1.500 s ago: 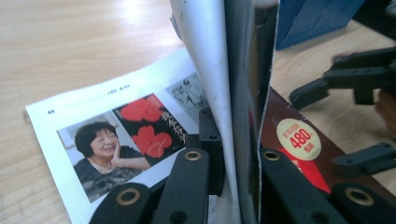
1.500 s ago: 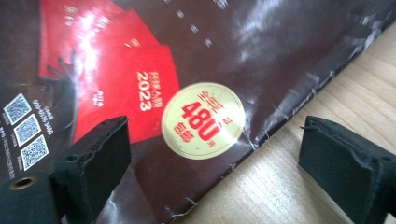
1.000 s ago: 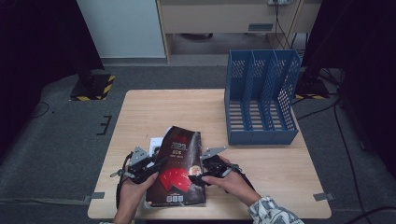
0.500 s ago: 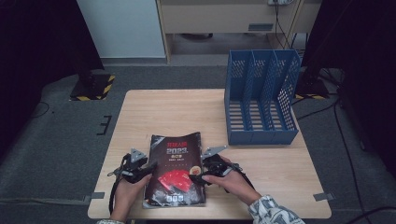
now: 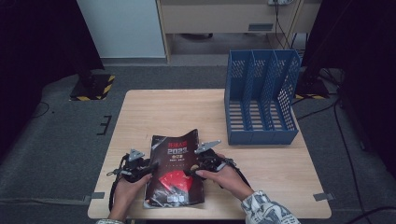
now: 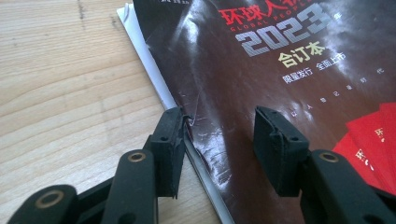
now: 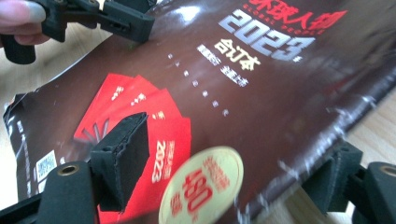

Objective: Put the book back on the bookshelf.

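Observation:
A thick dark-brown magazine point(image 5: 175, 172) with "2023" and a red fan on its cover lies near the table's front edge, its far right corner curling up. My left gripper point(image 5: 150, 167) sits at its left edge. In the left gripper view the gripper point(image 6: 219, 140) is open: one jaw touches the creased edge, the other rests over the cover point(image 6: 280, 70). My right gripper point(image 5: 191, 170) is at the right edge. In the right gripper view its jaws point(image 7: 238, 144) have just been closing, one above the cover point(image 7: 261, 93) and one under the raised edge, with a gap still showing.
A blue slotted file rack point(image 5: 261, 102) stands at the table's back right. Bare wooden tabletop point(image 5: 154, 112) lies behind the magazine. Grey floor surrounds the table, with a yellow-and-black striped base point(image 5: 93, 86) at the back left and cabinets behind.
The magazine stood tilted up a second ago and now lies nearly flat on the table. The left hand has sunk with it; the right hand has stayed in place.

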Tool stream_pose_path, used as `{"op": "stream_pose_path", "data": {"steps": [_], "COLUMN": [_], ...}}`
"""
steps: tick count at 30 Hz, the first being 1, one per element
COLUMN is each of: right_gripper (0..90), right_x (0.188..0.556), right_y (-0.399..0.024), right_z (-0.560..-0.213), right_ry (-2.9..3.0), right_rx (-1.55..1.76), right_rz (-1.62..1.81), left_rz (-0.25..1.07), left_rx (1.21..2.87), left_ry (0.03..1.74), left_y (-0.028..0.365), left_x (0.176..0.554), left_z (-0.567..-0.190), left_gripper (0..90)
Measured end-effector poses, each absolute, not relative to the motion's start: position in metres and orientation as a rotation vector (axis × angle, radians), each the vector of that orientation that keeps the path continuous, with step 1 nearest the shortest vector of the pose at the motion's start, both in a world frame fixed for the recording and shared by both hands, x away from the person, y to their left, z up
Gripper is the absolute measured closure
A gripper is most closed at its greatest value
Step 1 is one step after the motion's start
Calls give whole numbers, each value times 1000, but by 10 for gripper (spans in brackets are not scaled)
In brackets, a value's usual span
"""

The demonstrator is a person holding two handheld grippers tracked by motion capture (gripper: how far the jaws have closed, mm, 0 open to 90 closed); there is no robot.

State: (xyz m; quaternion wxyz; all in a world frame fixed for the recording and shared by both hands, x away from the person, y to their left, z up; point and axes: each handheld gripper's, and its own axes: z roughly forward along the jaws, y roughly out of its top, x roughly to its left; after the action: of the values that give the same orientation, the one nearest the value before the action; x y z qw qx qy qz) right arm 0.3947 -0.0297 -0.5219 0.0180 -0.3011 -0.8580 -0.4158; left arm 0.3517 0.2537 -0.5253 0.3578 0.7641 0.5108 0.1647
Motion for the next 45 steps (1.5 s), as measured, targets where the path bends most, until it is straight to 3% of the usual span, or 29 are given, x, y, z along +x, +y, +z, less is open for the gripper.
{"op": "stream_pose_path", "data": {"steps": [12,21,25,26,27,28,35,42,45], "right_gripper": [250,344,436,514,514,596,778,817,851], "right_x": [404,405,404,404,404,405,410,415,417], "right_y": [-22,-12,-10,-11,-11,-12,-14,-14,-18], "right_z": [-526,-525,-525,-525,-525,-526,-520,-514,-507], "right_ry": [-2664,-2703,-2747,-2758,-2758,-2762,-2734,-2722,-2706], "right_rx": [-979,-991,-1001,-1015,-1015,-1038,-1064,-1060,-1060], "right_rz": [-1252,-1237,-1216,-1218,-1218,-1226,-1286,-1305,-1350], "left_rz": [381,355,363,360,360,363,351,334,342], "left_rx": [1966,1972,1980,1977,1977,1979,1974,1959,1960], "left_ry": [1274,1235,1230,1230,1230,1229,1234,1234,1234], "left_y": [245,239,238,239,239,238,238,239,237], "left_x": [352,352,351,351,351,351,353,358,363], "left_z": [-525,-525,-526,-526,-526,-526,-526,-526,-524], "left_gripper": [538,554,550,550,549,547,504,482,382]}}
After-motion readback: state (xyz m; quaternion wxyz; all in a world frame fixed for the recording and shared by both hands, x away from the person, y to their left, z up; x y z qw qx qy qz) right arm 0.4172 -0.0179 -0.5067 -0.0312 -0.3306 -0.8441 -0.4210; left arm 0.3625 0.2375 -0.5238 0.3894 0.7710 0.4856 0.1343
